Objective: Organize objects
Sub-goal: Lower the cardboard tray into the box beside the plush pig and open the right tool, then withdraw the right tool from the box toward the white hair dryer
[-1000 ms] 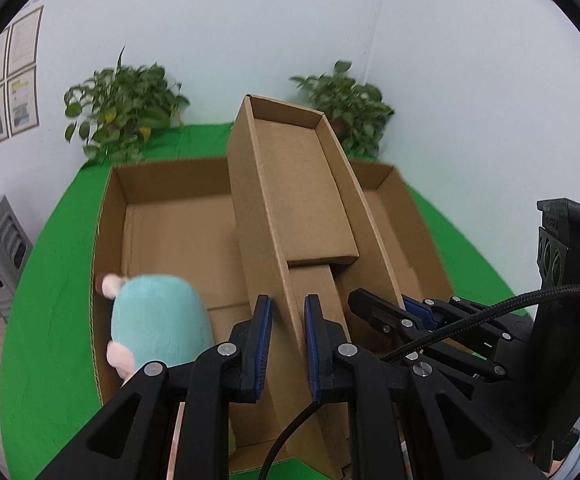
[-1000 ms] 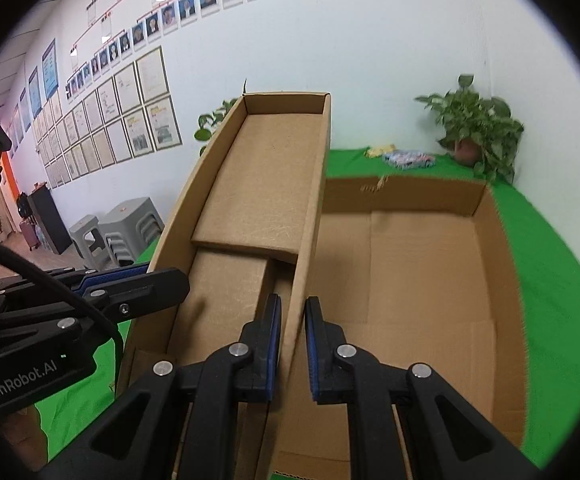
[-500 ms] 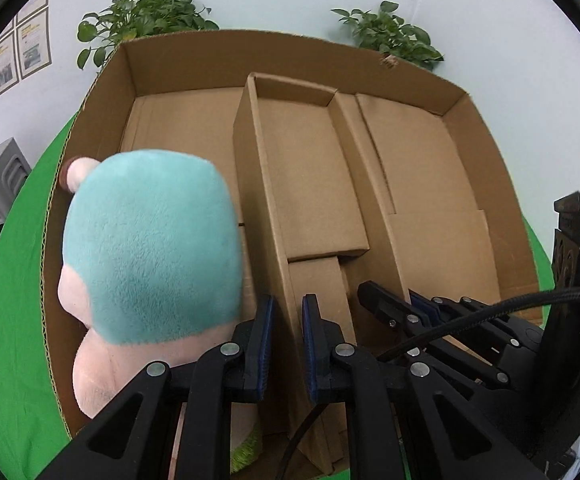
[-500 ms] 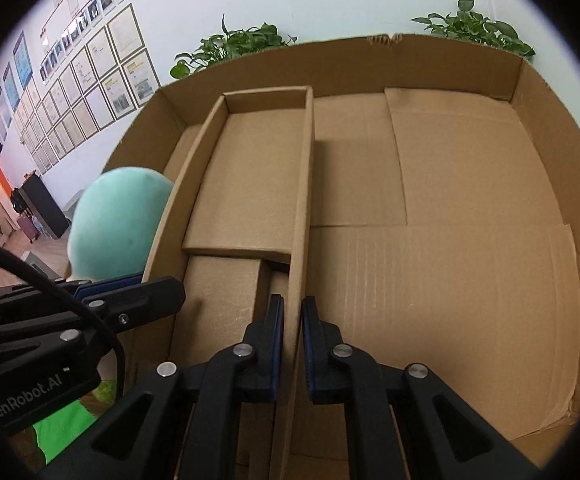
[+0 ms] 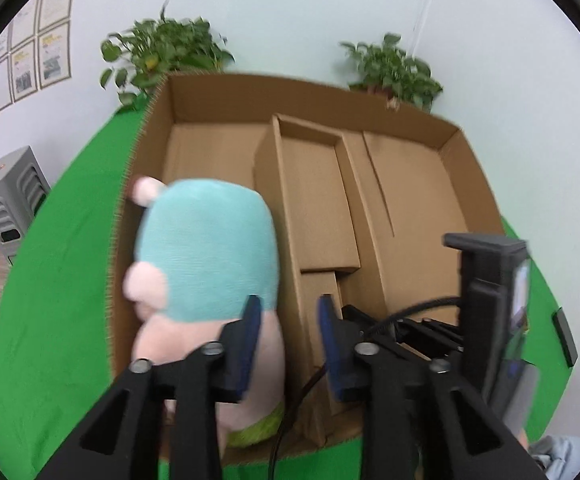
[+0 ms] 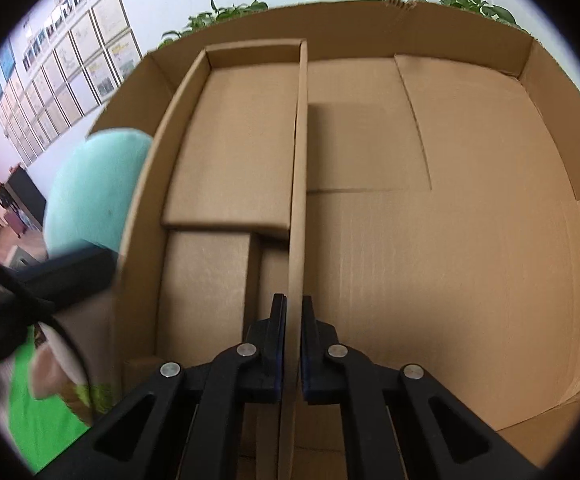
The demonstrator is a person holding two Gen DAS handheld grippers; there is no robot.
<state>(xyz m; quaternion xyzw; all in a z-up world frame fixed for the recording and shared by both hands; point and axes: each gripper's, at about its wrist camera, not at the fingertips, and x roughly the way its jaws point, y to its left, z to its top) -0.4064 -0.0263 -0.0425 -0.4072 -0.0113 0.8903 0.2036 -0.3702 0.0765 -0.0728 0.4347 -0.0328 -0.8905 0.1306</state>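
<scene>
Left gripper (image 5: 288, 320) just opened; small box (image 5: 318, 216) between.

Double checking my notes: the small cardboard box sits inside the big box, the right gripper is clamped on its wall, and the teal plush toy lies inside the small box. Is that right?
Not quite. The teal plush toy lies beside the small cardboard box, not inside it; the left wrist view shows that box empty. The rest holds: it sits inside the big box, right gripper clamped on its wall.
</scene>
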